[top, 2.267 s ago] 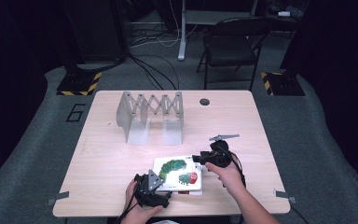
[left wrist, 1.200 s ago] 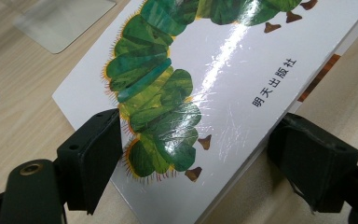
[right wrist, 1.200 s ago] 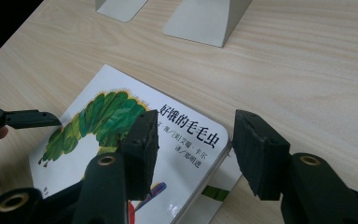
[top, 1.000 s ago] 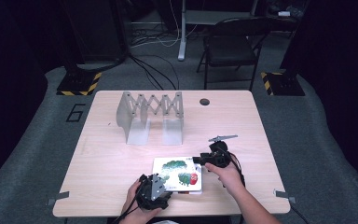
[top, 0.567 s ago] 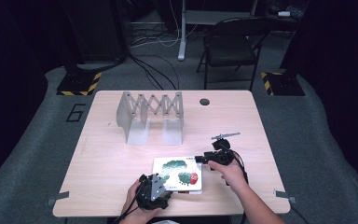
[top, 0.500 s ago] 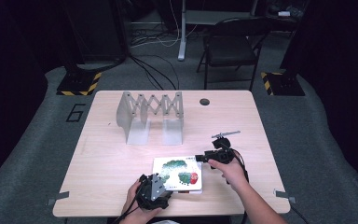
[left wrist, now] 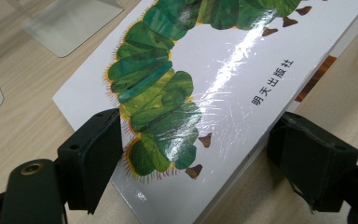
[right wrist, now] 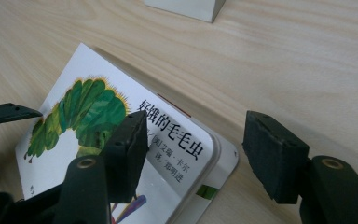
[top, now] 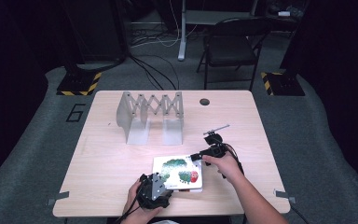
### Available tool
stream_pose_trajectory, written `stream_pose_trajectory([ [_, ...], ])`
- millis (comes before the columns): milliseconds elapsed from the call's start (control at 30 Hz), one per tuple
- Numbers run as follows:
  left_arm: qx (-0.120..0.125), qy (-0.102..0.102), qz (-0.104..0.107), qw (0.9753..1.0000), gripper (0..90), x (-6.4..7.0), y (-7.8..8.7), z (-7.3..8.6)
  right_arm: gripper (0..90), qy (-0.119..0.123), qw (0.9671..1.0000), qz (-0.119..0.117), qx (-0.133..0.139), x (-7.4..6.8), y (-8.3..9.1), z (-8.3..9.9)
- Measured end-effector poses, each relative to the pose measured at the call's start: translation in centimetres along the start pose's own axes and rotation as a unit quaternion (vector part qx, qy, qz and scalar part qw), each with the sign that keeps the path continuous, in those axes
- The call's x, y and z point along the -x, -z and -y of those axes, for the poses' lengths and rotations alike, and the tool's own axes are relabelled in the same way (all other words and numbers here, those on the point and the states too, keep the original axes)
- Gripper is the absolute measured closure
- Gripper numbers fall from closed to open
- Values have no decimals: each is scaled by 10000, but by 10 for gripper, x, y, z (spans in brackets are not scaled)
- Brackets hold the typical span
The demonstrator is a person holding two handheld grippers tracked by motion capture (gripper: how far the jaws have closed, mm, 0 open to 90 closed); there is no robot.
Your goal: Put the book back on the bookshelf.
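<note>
A white picture book (top: 177,170) with a green caterpillar on its cover lies flat near the front edge of the table (top: 121,154). My left gripper (top: 161,179) is at the book's near left corner. In the left gripper view it (left wrist: 198,158) is open, its jaws standing either side of the book (left wrist: 223,70). My right gripper (top: 196,156) is at the book's far right corner. In the right gripper view it (right wrist: 198,144) is open, with the corner of the book (right wrist: 74,121) between its jaws and the cover slightly raised off the pages.
A grey metal expanding rack (top: 151,114) stands at the back middle of the table. Behind it to the right is a round cable hole (top: 204,101). A folding chair (top: 228,46) stands beyond the far edge.
My right gripper has shifted slightly along the book's far right corner. The book and my left gripper have stayed about where they were.
</note>
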State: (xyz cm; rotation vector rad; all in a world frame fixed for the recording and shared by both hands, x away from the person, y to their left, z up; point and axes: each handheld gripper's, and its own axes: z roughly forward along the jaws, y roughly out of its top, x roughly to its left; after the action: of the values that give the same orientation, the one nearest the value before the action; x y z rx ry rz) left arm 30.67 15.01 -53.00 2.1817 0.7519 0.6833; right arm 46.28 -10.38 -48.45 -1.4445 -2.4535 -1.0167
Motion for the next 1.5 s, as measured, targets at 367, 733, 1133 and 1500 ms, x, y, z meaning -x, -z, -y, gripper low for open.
stream_pose_trajectory([
  [367, -5, 3, -6, 10000, 183, 0, 0, 0, 374, -152, 9991, -388, -79, 6, -8, -1],
  [733, -8, -3, -7, 10000, 183, 0, 0, 0, 382, -245, 9968, -696, -313, 2, -16, -1],
  [1133, -8, -38, -11, 10000, 179, -1, 0, 0, 430, -261, 9974, -635, -230, -1, -13, -1],
  [1500, -143, -194, 168, 9996, 191, -4, 1, -3, 452, -381, 9964, -712, -258, 4, -14, -1],
])
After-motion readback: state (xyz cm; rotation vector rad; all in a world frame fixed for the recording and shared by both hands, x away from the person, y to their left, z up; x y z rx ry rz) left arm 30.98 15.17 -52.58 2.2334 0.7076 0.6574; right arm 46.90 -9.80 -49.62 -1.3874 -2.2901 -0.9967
